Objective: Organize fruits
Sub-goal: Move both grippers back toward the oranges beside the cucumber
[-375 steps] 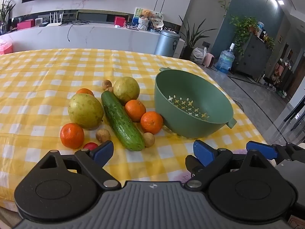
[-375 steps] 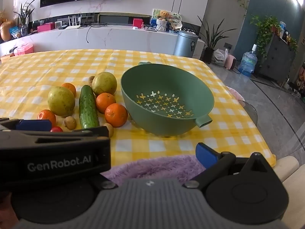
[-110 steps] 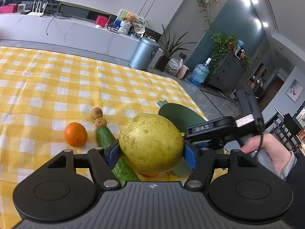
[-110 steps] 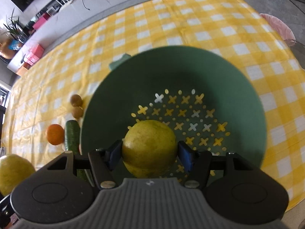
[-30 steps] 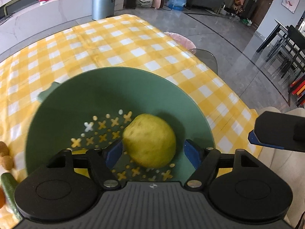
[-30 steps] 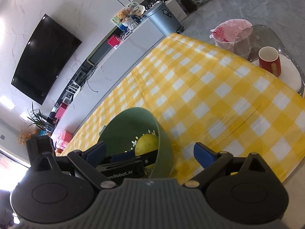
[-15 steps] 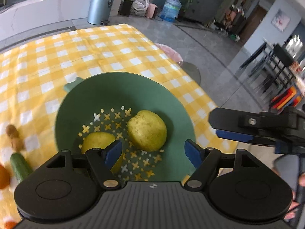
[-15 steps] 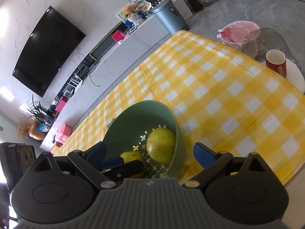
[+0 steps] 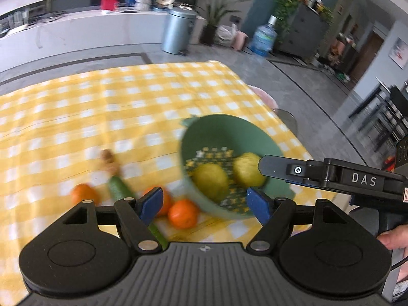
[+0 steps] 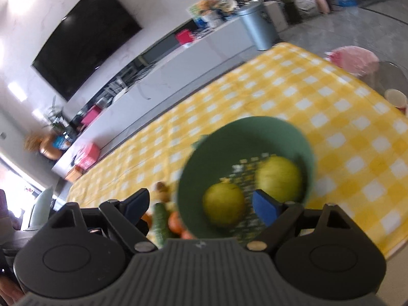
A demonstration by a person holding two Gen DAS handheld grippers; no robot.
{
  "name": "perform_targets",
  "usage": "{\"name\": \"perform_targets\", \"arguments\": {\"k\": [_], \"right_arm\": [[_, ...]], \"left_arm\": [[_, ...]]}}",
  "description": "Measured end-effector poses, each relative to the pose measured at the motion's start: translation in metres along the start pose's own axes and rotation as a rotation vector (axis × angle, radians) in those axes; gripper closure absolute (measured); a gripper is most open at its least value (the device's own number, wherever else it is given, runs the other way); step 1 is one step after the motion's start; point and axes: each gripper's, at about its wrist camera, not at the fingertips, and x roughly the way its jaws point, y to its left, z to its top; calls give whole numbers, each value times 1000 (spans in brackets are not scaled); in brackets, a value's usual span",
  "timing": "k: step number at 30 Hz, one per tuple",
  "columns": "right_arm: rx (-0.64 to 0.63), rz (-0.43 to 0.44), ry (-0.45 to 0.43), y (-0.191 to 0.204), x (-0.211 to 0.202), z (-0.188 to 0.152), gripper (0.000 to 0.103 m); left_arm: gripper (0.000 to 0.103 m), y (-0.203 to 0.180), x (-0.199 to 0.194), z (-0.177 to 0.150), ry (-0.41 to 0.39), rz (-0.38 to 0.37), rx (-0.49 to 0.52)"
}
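Near the right edge of the checked table (image 9: 76, 117) we see the green colander (image 10: 204, 158) holding two pears (image 10: 224, 204), side by side and apart from our tools. Left of the colander lie oranges (image 9: 183, 213), a cucumber (image 9: 117, 187) and small brown fruits (image 9: 108, 156), all blurred. Our left gripper (image 9: 205, 202) has its fingers spread wide with nothing between them. Our right gripper (image 10: 204, 201) has just been closing a little, yet its fingers are well apart and empty.
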Motion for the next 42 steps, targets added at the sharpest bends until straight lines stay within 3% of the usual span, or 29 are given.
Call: {"name": "perform_targets", "arguments": {"k": [5,10,13,17,22,30,35,42], "right_arm": [[-113,-7,32,42,10,-15,20],[-188,-33,57,73,22,-32,21],[-216,-53,89,83,30,-42,30],[-209,-54,131,89,41,-54,38],[-185,-62,158,94,56,-69,40],[-128,-21,274,107,90,-95,51],[-243,-32,299,131,112,-112,52],[-481,-72,280,170,136,-134,52]], "left_arm": [[15,40,-29,-29,-34,65,-100],[15,62,-39,-48,-61,156,-125],[15,75,-41,-57,-57,168,-162],[15,91,-42,-70,-54,179,-185],[15,116,-36,-83,-46,210,-232],[15,144,-30,-95,-68,331,-311],[15,156,-25,-99,-47,367,-333],[15,173,-25,-103,-24,317,-414]]}}
